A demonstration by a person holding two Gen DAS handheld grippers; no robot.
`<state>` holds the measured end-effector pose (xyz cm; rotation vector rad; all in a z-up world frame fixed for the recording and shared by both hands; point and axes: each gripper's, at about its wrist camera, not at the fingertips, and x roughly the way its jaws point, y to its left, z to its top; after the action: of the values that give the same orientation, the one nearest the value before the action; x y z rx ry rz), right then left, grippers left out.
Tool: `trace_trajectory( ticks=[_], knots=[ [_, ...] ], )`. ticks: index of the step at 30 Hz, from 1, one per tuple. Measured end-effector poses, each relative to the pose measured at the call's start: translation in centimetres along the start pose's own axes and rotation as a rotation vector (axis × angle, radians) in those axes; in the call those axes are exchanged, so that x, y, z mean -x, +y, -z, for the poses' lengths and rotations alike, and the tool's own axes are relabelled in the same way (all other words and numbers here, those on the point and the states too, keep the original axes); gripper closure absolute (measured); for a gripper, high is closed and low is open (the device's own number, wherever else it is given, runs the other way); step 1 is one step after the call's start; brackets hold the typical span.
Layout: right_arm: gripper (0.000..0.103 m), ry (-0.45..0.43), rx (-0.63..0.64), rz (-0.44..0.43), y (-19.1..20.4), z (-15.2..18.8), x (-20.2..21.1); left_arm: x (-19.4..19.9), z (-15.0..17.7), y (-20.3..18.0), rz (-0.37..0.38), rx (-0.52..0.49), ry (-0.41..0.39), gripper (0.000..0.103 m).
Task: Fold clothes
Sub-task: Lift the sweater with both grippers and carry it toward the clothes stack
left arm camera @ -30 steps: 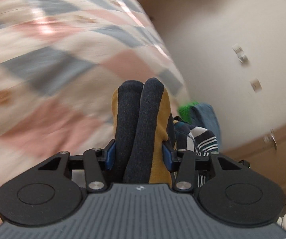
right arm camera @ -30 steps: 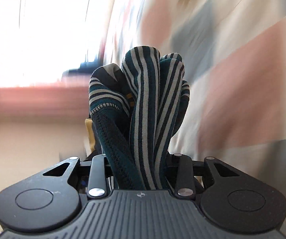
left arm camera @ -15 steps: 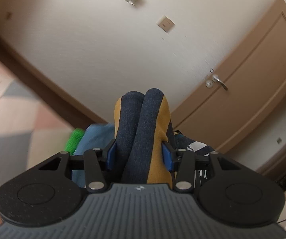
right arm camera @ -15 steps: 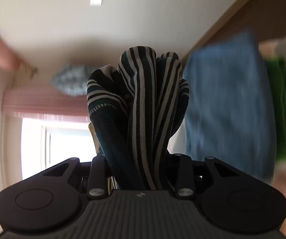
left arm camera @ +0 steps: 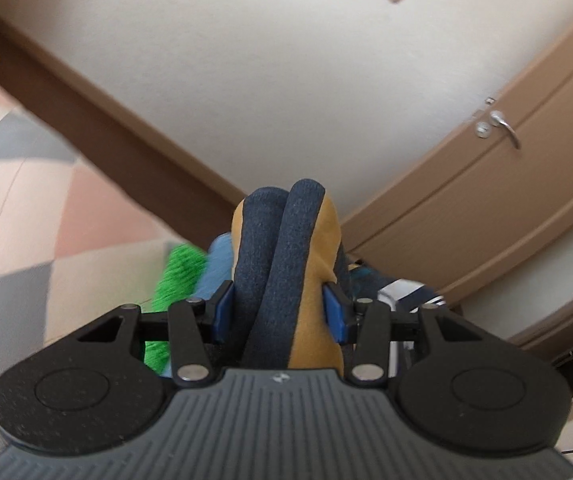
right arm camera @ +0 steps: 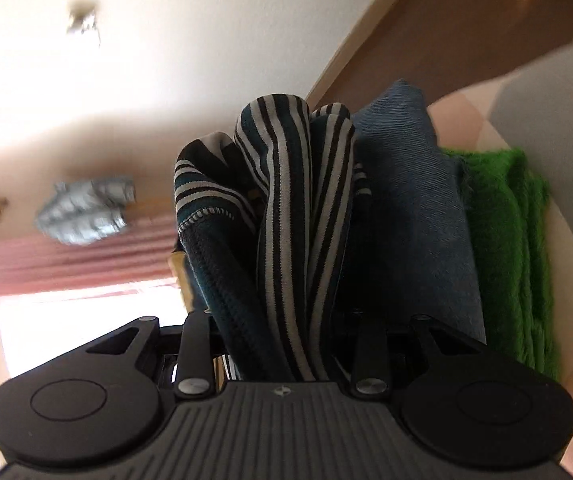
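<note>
My left gripper (left arm camera: 278, 314) is shut on a bunched garment part, navy with mustard-yellow panels (left arm camera: 286, 264), which fills the gap between its blue pads (left arm camera: 222, 312). My right gripper (right arm camera: 286, 344) is shut on a bunch of teal, grey and black striped fabric (right arm camera: 286, 208); its fingertips are hidden by the cloth. The striped fabric (left arm camera: 410, 294) also shows to the right behind the left gripper. A folded blue denim piece (right arm camera: 410, 216) and a folded fuzzy green piece (right arm camera: 506, 248) lie just right of the right gripper on the bed.
A checked pink, grey and cream bedspread (left arm camera: 26, 208) fills the left of the left wrist view. Behind it stand a white wall, a brown baseboard and a wooden door with a handle (left arm camera: 504, 128). Above the right gripper are the ceiling, a lamp (right arm camera: 86, 208) and pink curtains.
Both grippers have tilted upward, from facing the bedspread to facing wall, door and ceiling. Each keeps its hold on its fabric. The folded blue and green pieces now sit close beside the right gripper.
</note>
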<state>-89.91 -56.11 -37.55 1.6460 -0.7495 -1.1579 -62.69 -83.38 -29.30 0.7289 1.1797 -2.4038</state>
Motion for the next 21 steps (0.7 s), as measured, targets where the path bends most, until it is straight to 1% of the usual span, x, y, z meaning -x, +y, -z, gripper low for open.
trace_trajectory(
  ticks=[2,4,5,6,7,8,9,11,13,14,15,17,18,19,20,21],
  knots=[
    [0.068,0.003,0.060,0.027,0.2,0.1,-0.3,-0.5,0.6,1.5,0.008,0.050,-0.008,0.061],
    [0.066,-0.034,0.134,0.079,0.2,0.0,0.1,-1.2,0.7,1.8,0.011,0.058,-0.001,0.059],
    [0.056,-0.057,0.170,0.107,0.3,0.1,0.3,-1.4,0.5,1.4,0.001,0.037,0.002,0.058],
    [0.050,-0.089,0.213,0.142,0.9,0.4,0.7,-1.4,0.2,0.7,-0.016,0.007,0.006,0.058],
    [0.049,-0.126,0.274,0.183,1.9,0.8,1.3,-1.0,-0.2,0.1,-0.035,-0.018,-0.001,0.058],
    [0.048,-0.168,0.343,0.227,3.1,1.2,1.9,-0.1,-0.5,-0.3,-0.057,-0.035,-0.028,0.059],
    [0.048,-0.219,0.434,0.277,4.5,1.8,2.5,0.8,-0.9,-0.7,-0.079,-0.051,-0.054,0.063],
    [0.048,-0.311,0.640,0.362,7.5,3.0,3.7,2.6,-1.5,-1.7,-0.119,-0.083,-0.109,0.064],
    [0.049,-0.363,0.863,0.399,9.7,5.0,3.3,4.4,-1.5,-3.2,-0.136,-0.103,-0.170,0.071],
    [0.055,-0.388,0.980,0.416,10.7,6.2,3.0,4.8,-1.3,-4.3,-0.140,-0.129,-0.192,0.073],
    [0.058,-0.414,1.110,0.441,11.2,7.6,2.5,4.6,-0.9,-5.8,-0.135,-0.182,-0.199,0.073],
    [0.059,-0.458,1.340,0.502,11.6,10.4,1.0,3.0,0.1,-8.7,-0.134,-0.290,-0.190,0.073],
    [0.059,-0.456,1.407,0.501,11.8,11.2,0.1,1.6,0.7,-9.8,-0.136,-0.336,-0.177,0.075],
    [0.059,-0.441,1.446,0.491,11.7,11.4,-0.6,0.2,1.2,-10.7,-0.138,-0.378,-0.171,0.077],
    [0.060,-0.422,1.479,0.491,11.4,11.5,-1.4,-0.9,1.6,-11.0,-0.143,-0.397,-0.173,0.078],
    [0.062,-0.398,1.499,0.513,10.8,11.2,-2.4,-1.9,1.8,-11.0,-0.146,-0.397,-0.176,0.079]
  ],
)
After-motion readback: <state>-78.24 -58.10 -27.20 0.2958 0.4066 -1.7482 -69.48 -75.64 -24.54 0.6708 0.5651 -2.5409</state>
